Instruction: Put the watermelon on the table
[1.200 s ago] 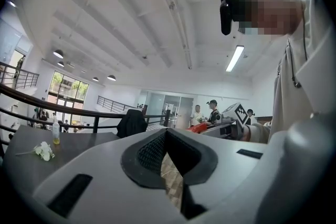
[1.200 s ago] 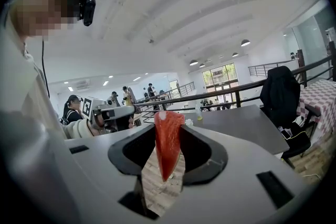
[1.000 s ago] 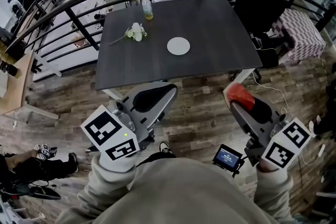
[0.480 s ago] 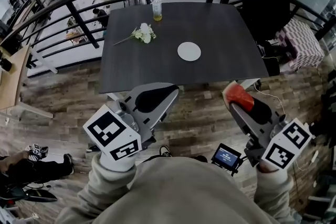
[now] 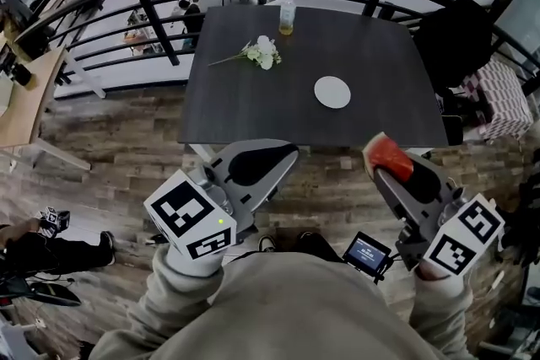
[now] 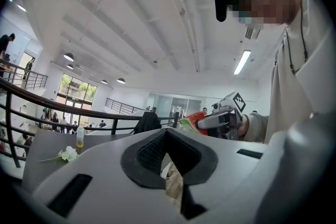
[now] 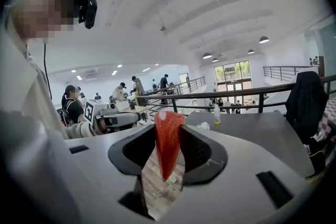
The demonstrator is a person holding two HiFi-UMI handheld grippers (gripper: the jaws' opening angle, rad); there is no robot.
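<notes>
the right tool [image 5: 381,168] pinches a red wedge-shaped watermelon slice [image 7: 168,134] between its pads. its own view shows the slice with the point down, while the head view shows only the red top. the slice hangs over the wooden floor [image 5: 329,191], near the edge of the dark square counter [image 5: 380,38]. the left tool [image 6: 167,132] has its jaws pressed together, with nothing in them. only the head view shows the white round plate [image 5: 332,92].

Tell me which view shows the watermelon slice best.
Right gripper view: the watermelon slice stands centred, clamped in the right gripper. Head view shows just its end; left gripper view shows it small, far off.
</notes>
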